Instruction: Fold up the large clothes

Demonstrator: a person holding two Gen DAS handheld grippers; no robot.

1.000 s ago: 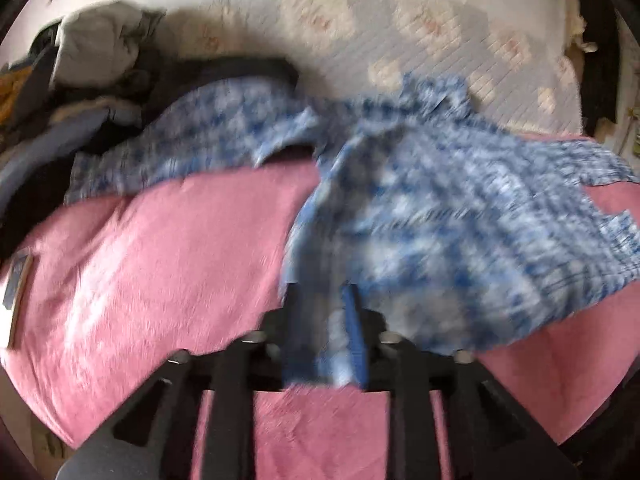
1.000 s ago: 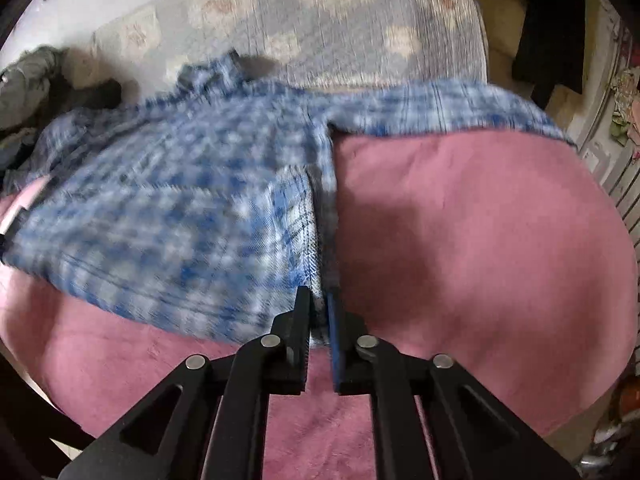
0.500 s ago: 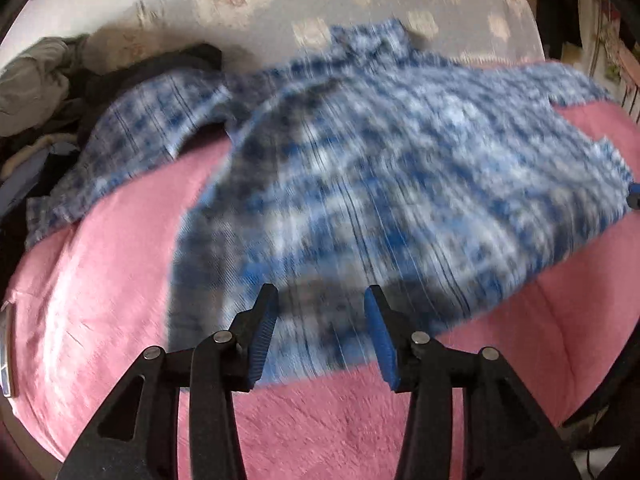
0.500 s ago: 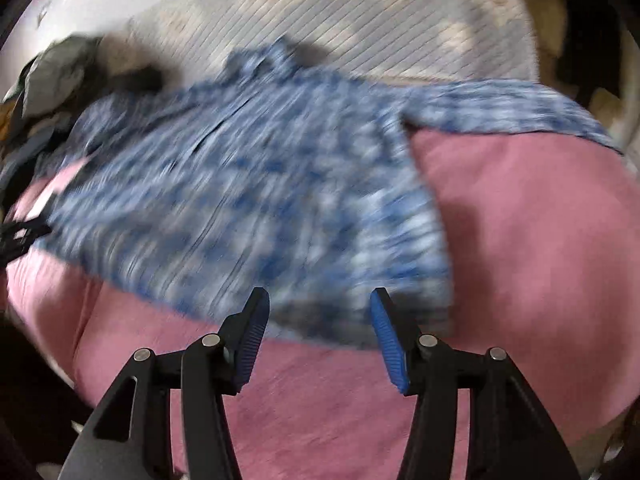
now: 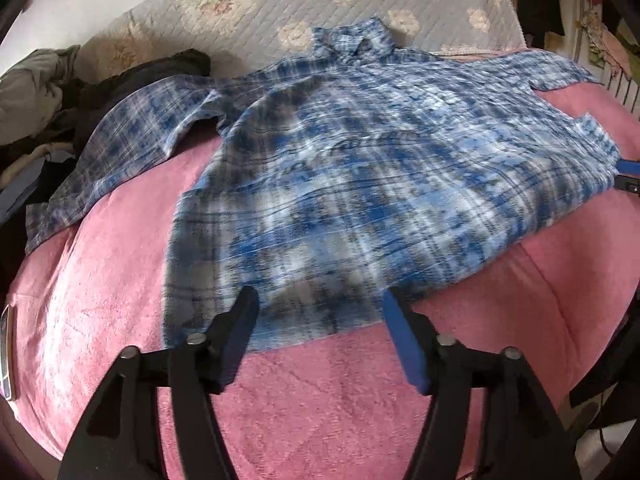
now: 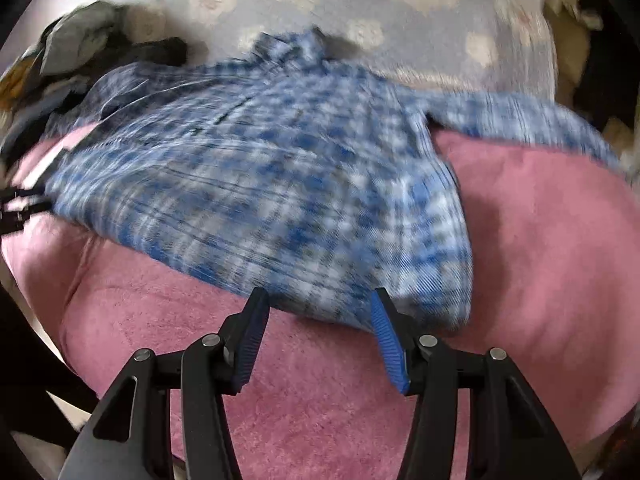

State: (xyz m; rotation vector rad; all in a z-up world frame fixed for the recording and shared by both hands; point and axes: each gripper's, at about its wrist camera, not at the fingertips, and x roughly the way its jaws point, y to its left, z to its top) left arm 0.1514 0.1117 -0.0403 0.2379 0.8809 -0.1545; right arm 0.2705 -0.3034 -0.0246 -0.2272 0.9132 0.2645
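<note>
Left wrist view: bed, pink cover. Shirt, blue plaid, spread flat for folding, collar toward the far edge, hem toward the near edge. Left gripper: jaws opening, hem between, ungripped. Right gripper: jaws apart, hem between, unpressed.
</note>
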